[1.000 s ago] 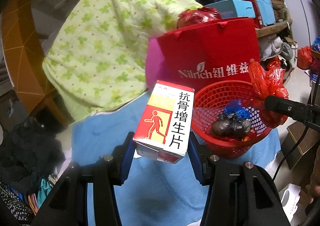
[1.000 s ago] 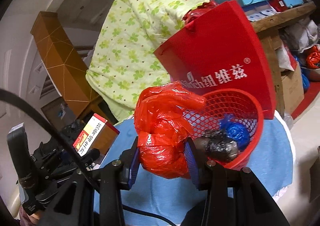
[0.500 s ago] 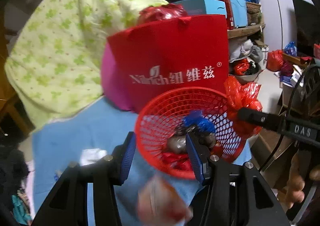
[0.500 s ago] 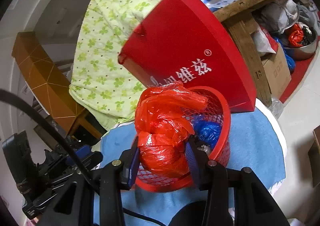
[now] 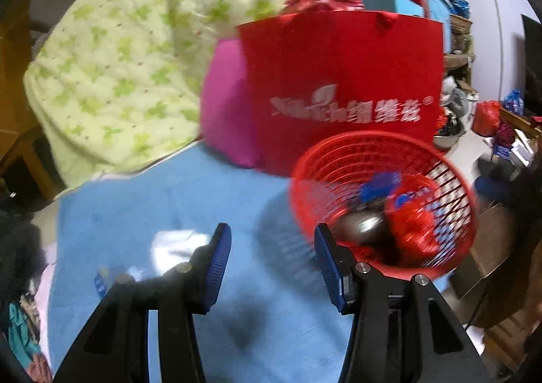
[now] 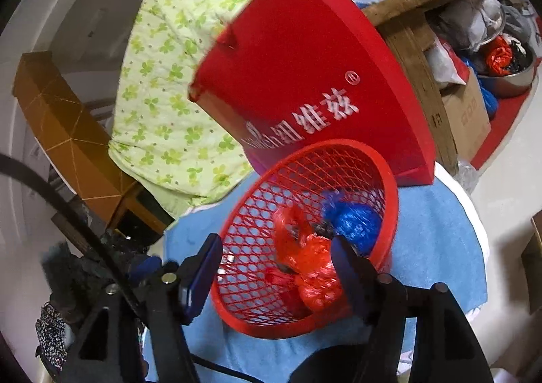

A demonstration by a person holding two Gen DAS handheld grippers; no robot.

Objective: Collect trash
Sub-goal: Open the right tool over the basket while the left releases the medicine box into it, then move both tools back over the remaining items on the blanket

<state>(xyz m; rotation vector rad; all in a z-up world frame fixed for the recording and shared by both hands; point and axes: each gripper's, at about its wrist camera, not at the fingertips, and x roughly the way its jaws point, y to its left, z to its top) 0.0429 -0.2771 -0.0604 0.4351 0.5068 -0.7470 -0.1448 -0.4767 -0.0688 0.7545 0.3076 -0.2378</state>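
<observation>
1. My left gripper [image 5: 272, 256] has its fingers spread wide with nothing between the blue pads [image 5: 216, 259]. It hangs over the blue cloth [image 5: 162, 200] that covers the table.
2. My right gripper [image 6: 276, 267] also has its fingers spread, with nothing clamped. It sits at the near rim of the red mesh basket [image 6: 389, 213]; the left finger is outside the rim and the right finger reaches in over the contents.
3. Basket position: it stands on the blue cloth, directly in front of the red paper bag [image 6: 321, 78] with white lettering. In the left wrist view the basket [image 5: 454, 186] lies to the right of my left gripper, with the right finger overlapping its near edge.
4. Basket contents, right wrist view: a crumpled red plastic bag [image 6: 313, 273] lies in the middle, partly behind my right finger. A blue plastic bag [image 6: 354, 223] lies beyond it, against the far wall. A dark lump shows between the two; I cannot tell what it is.
5. Left wrist view is motion-blurred. A white scrap [image 5: 176, 244] lies on the cloth just beyond my left finger; its kind is unclear.
6. Surroundings: a green floral quilt [image 5: 128, 71] hangs over furniture behind the table, and a pink bag [image 5: 227, 112] stands touching the left side of the red paper bag [image 5: 342, 78].
</observation>
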